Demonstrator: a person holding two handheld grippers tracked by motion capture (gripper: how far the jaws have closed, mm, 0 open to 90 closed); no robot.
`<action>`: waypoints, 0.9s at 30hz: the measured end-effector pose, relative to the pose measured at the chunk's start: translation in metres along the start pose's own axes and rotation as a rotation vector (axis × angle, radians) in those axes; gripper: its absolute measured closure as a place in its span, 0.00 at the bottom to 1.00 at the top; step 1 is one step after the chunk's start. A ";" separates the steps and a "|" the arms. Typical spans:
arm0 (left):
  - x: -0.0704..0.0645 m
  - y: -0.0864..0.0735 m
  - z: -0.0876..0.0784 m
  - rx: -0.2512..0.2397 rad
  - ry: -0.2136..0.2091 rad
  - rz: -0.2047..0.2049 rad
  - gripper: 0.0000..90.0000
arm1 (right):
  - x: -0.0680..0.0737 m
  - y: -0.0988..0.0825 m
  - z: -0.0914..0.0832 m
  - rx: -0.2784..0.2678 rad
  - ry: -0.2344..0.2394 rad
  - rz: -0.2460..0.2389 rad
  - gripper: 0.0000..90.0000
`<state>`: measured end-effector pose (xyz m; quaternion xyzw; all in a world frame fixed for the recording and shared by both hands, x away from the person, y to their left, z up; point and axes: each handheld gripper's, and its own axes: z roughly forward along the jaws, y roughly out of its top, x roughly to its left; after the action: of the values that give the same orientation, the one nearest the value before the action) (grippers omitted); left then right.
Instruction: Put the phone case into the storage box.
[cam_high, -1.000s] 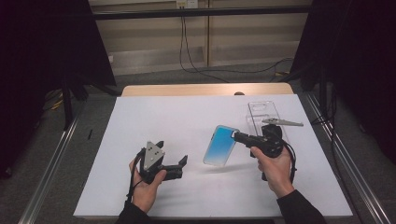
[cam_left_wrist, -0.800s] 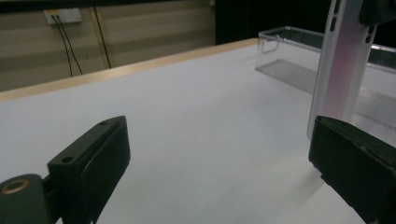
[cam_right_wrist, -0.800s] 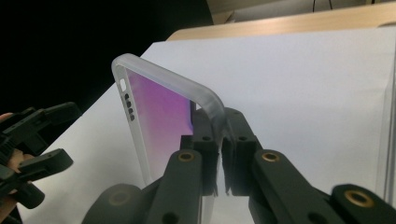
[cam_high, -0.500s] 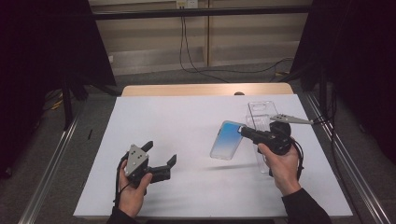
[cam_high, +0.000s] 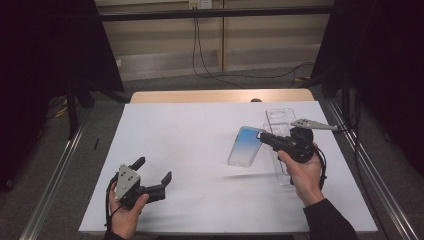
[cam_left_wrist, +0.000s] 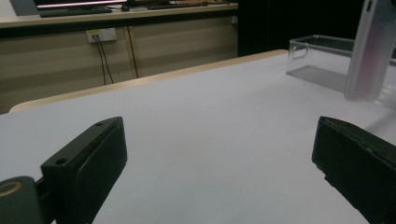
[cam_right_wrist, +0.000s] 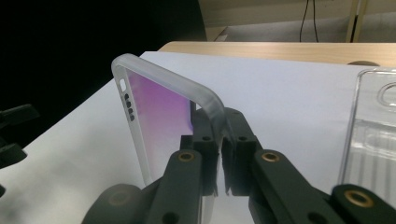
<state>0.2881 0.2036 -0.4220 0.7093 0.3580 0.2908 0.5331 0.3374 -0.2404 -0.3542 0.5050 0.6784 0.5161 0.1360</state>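
Note:
A frosted phone case (cam_high: 244, 146) with a blue tint hangs tilted above the white table (cam_high: 190, 130). My right gripper (cam_high: 262, 139) is shut on its right edge. In the right gripper view the two black jaws (cam_right_wrist: 222, 135) pinch the rim of the case (cam_right_wrist: 159, 116), which looks purple there. A second, clear case (cam_high: 279, 120) lies flat on the table under and behind that hand. My left gripper (cam_high: 154, 169) is held low near the front left, open, with nothing between its jaws (cam_left_wrist: 219, 163). From there the tinted case (cam_left_wrist: 373, 46) stands far right.
The clear case (cam_left_wrist: 322, 51) sits at the table's far right, close to the wooden back edge (cam_high: 215, 96). Metal rails (cam_high: 55, 175) run along both sides of the table. Dark curtains stand left and right. Cables hang on the back wall.
My left hand has drawn its open gripper to the left and toward the near edge. The right gripper keeps its hold on the tinted case and has barely shifted.

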 end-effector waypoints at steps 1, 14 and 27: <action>0.001 -0.002 -0.003 -0.005 0.000 -0.003 0.04 | -0.001 0.001 -0.001 -0.002 -0.005 0.001 0.95; 0.010 -0.011 -0.025 -0.041 0.064 -0.078 0.04 | -0.010 0.016 -0.007 -0.023 -0.042 -0.021 0.95; 0.019 -0.011 -0.023 -0.062 0.106 -0.106 0.04 | -0.019 0.030 -0.009 -0.039 -0.065 -0.034 0.95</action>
<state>0.2780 0.2336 -0.4262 0.6561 0.4138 0.3101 0.5496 0.3559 -0.2624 -0.3310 0.5070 0.6719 0.5102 0.1764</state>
